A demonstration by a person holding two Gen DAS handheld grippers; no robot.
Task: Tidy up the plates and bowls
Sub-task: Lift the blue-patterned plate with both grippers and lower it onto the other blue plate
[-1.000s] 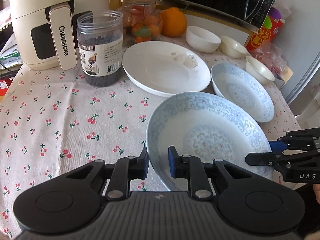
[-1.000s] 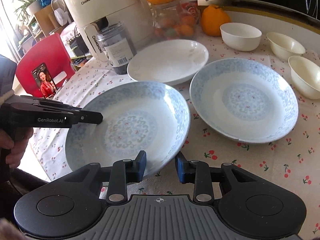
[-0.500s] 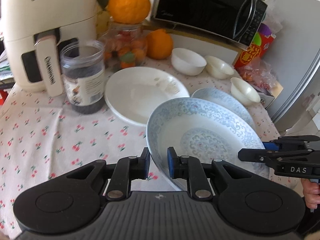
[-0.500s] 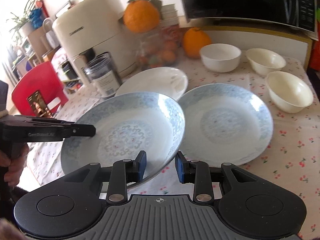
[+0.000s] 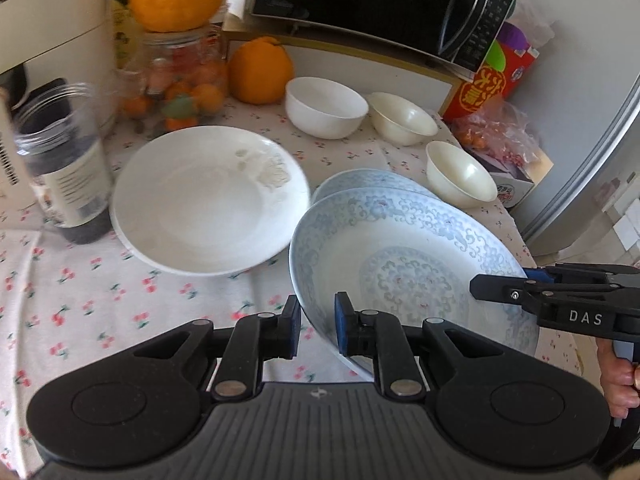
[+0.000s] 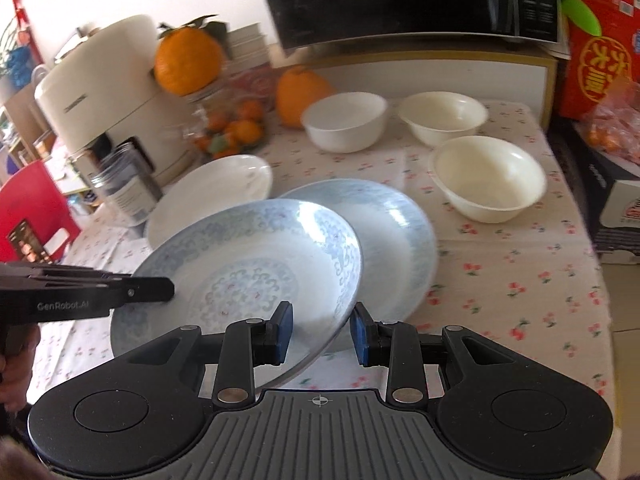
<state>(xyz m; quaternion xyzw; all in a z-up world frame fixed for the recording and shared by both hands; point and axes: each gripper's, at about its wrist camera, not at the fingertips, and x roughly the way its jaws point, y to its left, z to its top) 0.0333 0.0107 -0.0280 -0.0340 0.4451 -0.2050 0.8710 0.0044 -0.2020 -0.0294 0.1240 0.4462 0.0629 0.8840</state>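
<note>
Your left tongs (image 5: 317,330) point steeply downward, their blue pads nearly together and pinching a thin rim between them. Your right tongs (image 6: 322,334) tilt down at much the same slope, their jaws set a little wider across the opposite rim. Your right hand (image 5: 618,380) wraps the handle; fingers of your left hand (image 6: 16,372) show at the frame's edge.
</note>
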